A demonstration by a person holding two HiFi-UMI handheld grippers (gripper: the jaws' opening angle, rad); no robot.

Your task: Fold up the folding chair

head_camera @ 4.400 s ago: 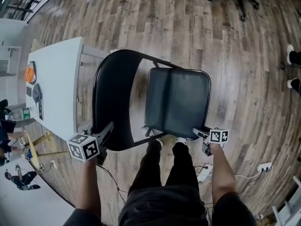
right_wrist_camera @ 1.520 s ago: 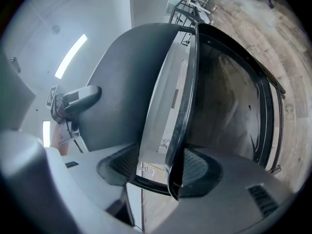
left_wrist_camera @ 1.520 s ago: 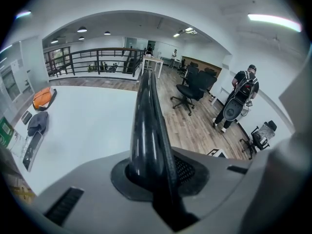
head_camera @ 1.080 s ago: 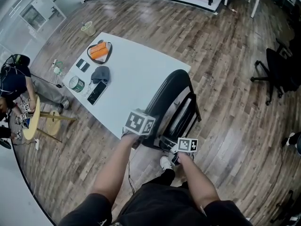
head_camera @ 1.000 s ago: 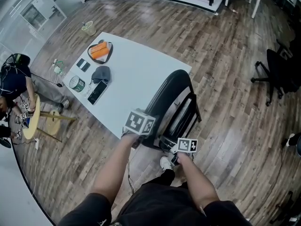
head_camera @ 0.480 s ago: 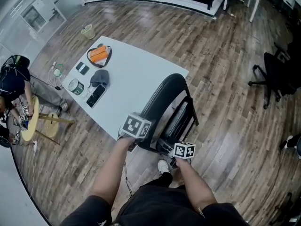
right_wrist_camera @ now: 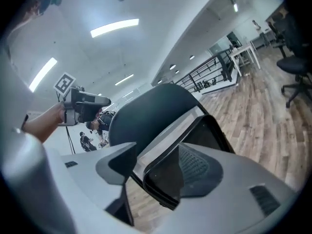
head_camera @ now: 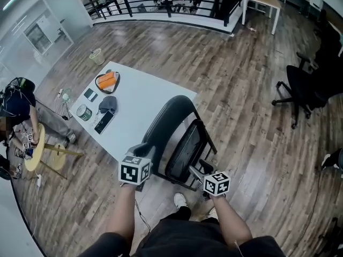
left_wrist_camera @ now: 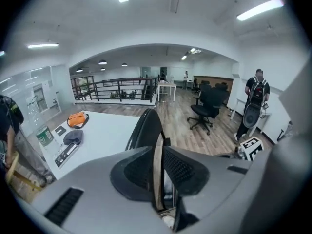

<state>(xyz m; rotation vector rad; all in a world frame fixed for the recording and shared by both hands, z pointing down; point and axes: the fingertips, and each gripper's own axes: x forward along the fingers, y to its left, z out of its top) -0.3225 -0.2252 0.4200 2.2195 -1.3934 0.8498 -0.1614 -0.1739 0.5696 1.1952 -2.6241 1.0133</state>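
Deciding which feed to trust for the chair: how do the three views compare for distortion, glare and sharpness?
Head view: even light, sharp, heavy fisheye bending the wooden floor; black metal folding chair clear. Left gripper view: dark circular vignette, bright ceiling strip lights, close foreground soft. Right gripper view: tilted, washed-out ceiling, chair's seat edge near and slightly blurred.

Your white worktop [head_camera: 153, 92] stands on the wood-plank floor [head_camera: 241, 63]. Its things are all clustered at its left end: an orange item in a dark holder [head_camera: 106, 81] farthest from you, then a small dark card [head_camera: 90, 95], a grey cap [head_camera: 107, 103], a green-labelled tin [head_camera: 83, 112] and a black handset [head_camera: 103, 122] nearest. The folding chair [head_camera: 163, 122] is just beside the worktop's right edge, a black office chair [head_camera: 300, 87] stands on the floor well apart to the right, and a round wooden stool [head_camera: 33, 149] stands to the left.
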